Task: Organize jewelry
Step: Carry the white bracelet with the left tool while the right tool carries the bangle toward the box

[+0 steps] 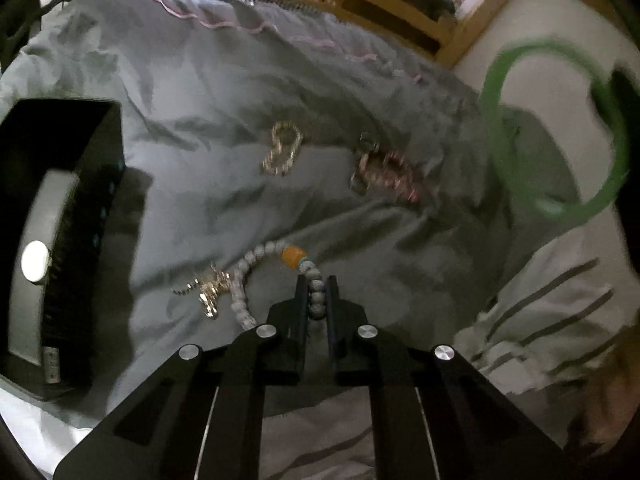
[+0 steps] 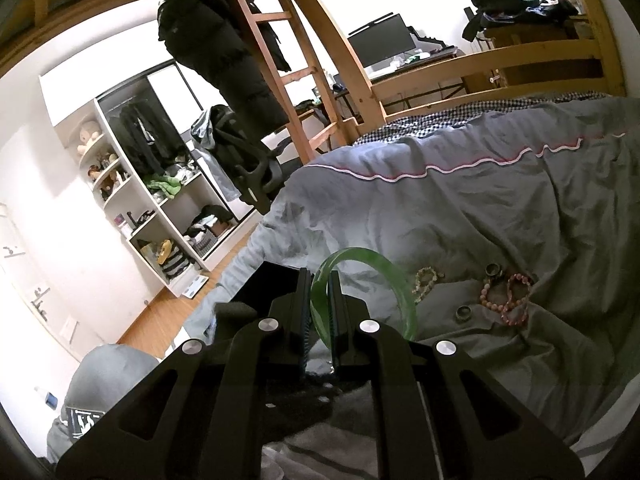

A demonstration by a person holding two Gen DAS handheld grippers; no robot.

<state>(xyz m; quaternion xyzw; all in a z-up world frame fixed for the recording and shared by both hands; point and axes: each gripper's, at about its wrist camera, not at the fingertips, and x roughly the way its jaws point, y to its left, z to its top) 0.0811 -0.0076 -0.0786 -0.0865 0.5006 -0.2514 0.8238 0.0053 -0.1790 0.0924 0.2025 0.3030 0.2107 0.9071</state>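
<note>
My left gripper (image 1: pixel 317 286) is shut on a grey bead bracelet (image 1: pixel 256 258) with an orange bead; the strand trails left over the grey quilt. A gold chain (image 1: pixel 282 152), a pink bead bracelet (image 1: pixel 394 178) and a small silver chain (image 1: pixel 210 290) lie on the quilt. A black jewelry box (image 1: pixel 60 240) stands at the left. My right gripper (image 2: pixel 320 280) is shut on a green bangle (image 2: pixel 372 264) held above the quilt; the bangle also shows blurred in the left wrist view (image 1: pixel 508 152). Pink bracelets (image 2: pixel 510 296), rings (image 2: pixel 464 313) and a gold chain (image 2: pixel 425 280) lie beyond.
The grey quilt (image 2: pixel 500 208) covers the bed, with a wooden bed frame (image 2: pixel 480 68) and ladder (image 2: pixel 288 64) behind. White shelves (image 2: pixel 160 216) and wooden floor (image 2: pixel 168 316) lie to the left. A striped cloth (image 1: pixel 540 320) lies at the right.
</note>
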